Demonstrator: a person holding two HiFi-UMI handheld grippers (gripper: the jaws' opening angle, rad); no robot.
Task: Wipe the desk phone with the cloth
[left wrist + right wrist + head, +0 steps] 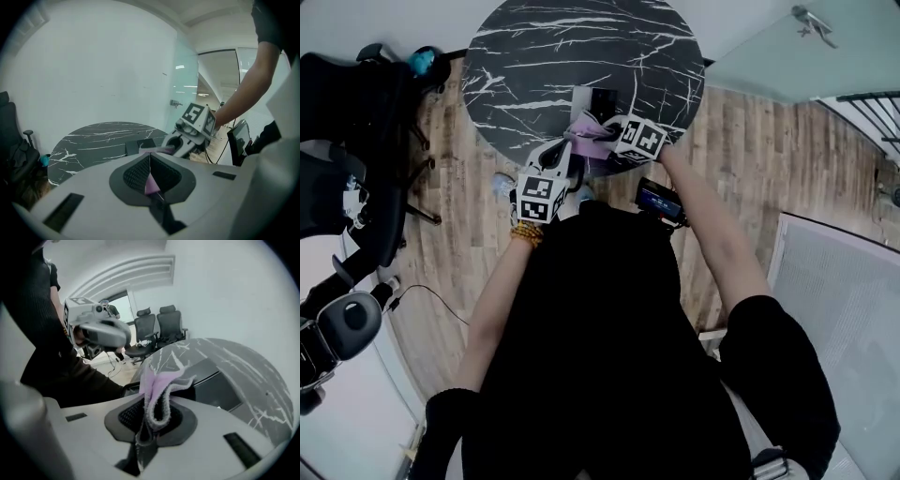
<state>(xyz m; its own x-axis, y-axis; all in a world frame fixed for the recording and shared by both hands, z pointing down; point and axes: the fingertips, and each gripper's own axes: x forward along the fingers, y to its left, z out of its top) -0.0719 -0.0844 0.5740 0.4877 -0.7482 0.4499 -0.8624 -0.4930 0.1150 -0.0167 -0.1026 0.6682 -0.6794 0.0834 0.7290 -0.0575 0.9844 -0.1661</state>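
Left gripper is shut on one corner of the purple cloth, whose bunched other end is clamped in the right gripper, both held close together just above the dark desk phone, which is set on the round marble table.

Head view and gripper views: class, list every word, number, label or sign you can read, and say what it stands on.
No text can be read in any view.
Left cube and right cube: black-and-white square patterns only, no letters.
Phone: any print is too small to read.
Black device by the right arm: screen lit, too small to read.
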